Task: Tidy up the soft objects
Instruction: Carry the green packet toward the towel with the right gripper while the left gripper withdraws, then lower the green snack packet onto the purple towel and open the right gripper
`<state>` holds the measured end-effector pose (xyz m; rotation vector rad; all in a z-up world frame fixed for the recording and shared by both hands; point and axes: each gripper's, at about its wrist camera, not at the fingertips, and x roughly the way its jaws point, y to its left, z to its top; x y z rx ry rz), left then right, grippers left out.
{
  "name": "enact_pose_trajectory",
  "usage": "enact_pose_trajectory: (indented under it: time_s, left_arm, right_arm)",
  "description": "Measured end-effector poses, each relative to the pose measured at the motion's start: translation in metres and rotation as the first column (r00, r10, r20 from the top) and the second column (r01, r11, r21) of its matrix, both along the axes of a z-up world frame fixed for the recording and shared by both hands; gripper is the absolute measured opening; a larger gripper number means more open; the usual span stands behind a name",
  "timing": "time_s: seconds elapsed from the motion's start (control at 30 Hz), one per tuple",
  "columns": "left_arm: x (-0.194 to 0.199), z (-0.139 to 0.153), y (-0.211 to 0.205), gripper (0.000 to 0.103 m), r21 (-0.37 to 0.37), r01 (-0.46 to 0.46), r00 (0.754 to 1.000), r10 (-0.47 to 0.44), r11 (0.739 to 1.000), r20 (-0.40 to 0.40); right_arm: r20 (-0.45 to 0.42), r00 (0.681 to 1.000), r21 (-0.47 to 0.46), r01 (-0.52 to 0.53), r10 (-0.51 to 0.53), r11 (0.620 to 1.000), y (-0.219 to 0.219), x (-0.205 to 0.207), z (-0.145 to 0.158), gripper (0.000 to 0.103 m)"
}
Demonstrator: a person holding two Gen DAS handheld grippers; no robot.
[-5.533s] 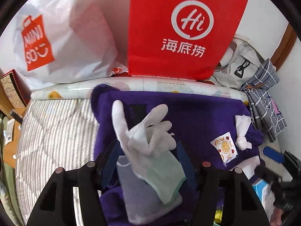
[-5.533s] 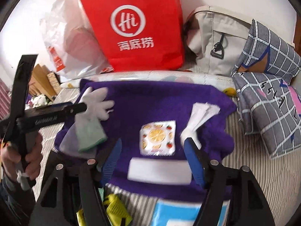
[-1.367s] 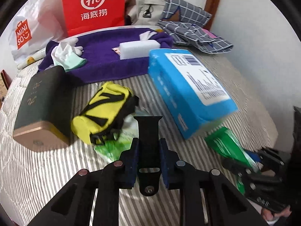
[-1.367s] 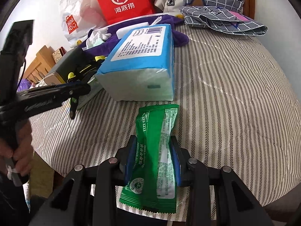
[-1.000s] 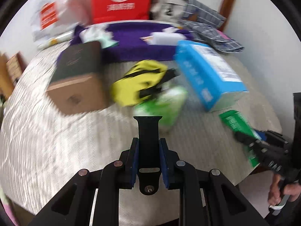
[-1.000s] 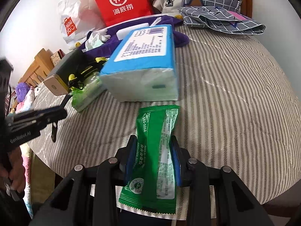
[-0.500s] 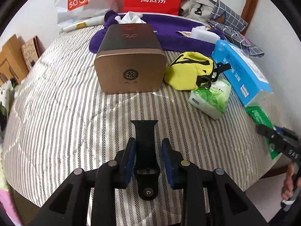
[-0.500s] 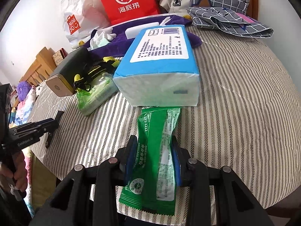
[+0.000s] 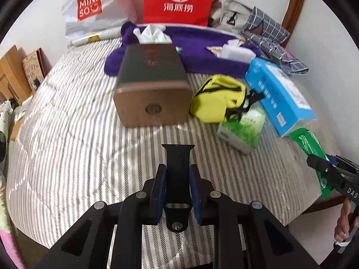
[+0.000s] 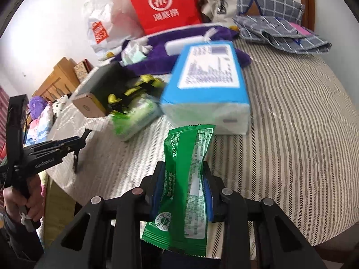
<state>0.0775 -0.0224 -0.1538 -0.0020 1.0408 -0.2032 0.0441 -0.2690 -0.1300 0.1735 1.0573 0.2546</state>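
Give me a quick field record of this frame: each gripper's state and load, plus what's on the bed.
left gripper: jaws shut on black strap
right gripper: jaws shut on green packet
surface: striped bedspread
centre: dark box with bronze end
right of box: yellow pouch, green tissue pack, blue tissue pack
back: purple towel, red bag

Green foil packet (image 10: 187,179), crinkled, lengthwise between the blue-padded fingers (image 10: 158,187); black strap (image 9: 178,170) flat, above striped bed (image 9: 74,134).
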Motion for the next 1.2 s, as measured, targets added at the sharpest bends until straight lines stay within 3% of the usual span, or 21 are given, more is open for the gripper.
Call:
enact_pose_trajectory:
  time_s: [0.27,0.53,0.87,1.2]
  left_arm:
    - [0.012,0.035,0.011,0.020,-0.048,-0.003,0.998,0.006,0.999,0.060]
    - [0.037,0.076,0.009,0.020,-0.018,-0.010,0.988,0.012,1.000,0.152]
    - [0.081,0.095,0.011,0.020,-0.015,-0.044,0.981,0.046,0.999,0.190]
    - [0.124,0.104,0.002,0.020,0.011,-0.039,0.977,0.036,0.999,0.210]
  right_arm:
    - [0.065,0.998,0.025,-0.013,0.012,1.000,0.006,0.016,0.032,0.031]
    - [0.129,0.991,0.014,0.035,-0.036,0.999,0.005,0.053,0.065,0.031]
    - [0.166,0.985,-0.039,0.047,-0.040,0.998,0.007,0.094,0.086,0.031]
    - [0.163,0.985,-0.041,0.056,-0.049,0.998,0.006,0.136,0.087,0.031]
